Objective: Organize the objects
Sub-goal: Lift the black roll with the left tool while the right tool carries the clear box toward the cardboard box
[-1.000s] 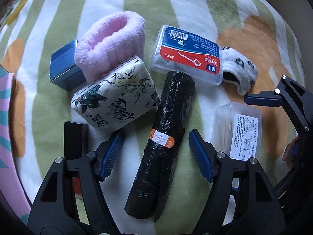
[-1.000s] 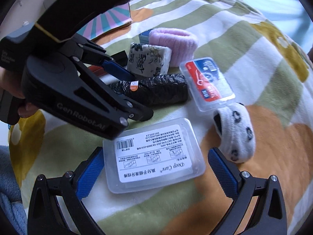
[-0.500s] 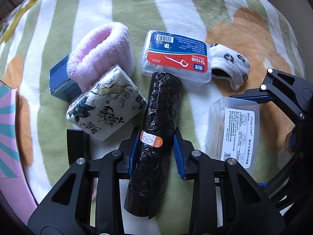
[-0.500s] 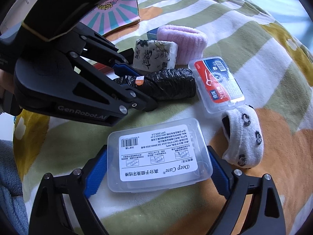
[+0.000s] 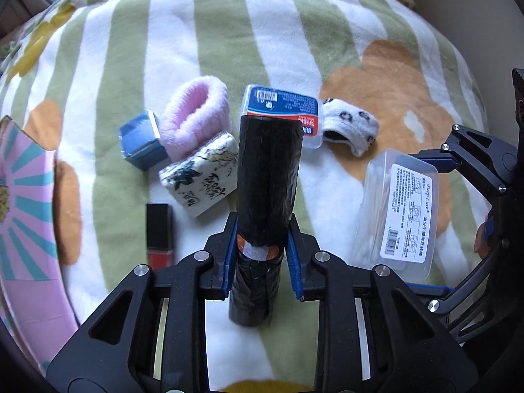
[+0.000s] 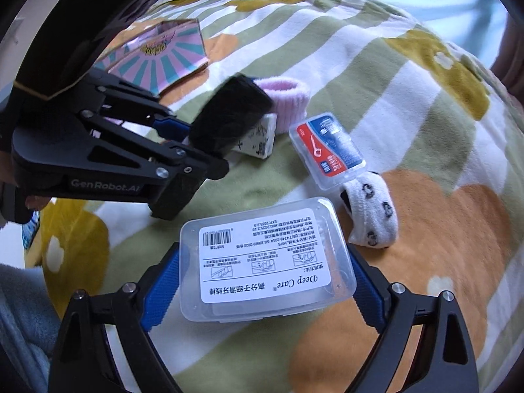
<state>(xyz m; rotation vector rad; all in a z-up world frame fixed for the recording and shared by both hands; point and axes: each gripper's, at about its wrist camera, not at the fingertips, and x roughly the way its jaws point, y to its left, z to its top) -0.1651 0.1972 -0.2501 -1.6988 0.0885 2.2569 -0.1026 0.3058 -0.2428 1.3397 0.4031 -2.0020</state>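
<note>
My left gripper (image 5: 262,229) is shut on a black roll of bags (image 5: 267,170) with an orange label, holding it off the striped blanket (image 5: 131,49). The roll's far end points up and away. In the right wrist view the same roll (image 6: 229,114) sticks out of the left gripper (image 6: 196,144). My right gripper (image 6: 265,281) is shut on a clear plastic box with a white label (image 6: 265,255), its blue pads pressing both short ends. That box (image 5: 402,209) also shows at the right of the left wrist view, raised above the blanket.
On the blanket lie a pink fluffy band (image 5: 196,114), a blue box (image 5: 139,144), a printed tissue pack (image 5: 199,180), a red-and-blue floss box (image 5: 281,108), a spotted sock (image 5: 350,124) and a red lipstick (image 5: 159,235). A pink patterned tray (image 5: 23,216) lies at the left.
The left jaws closed on the black roll and lifted it, tipping its far end up. The right jaws closed on the clear box and raised it.
</note>
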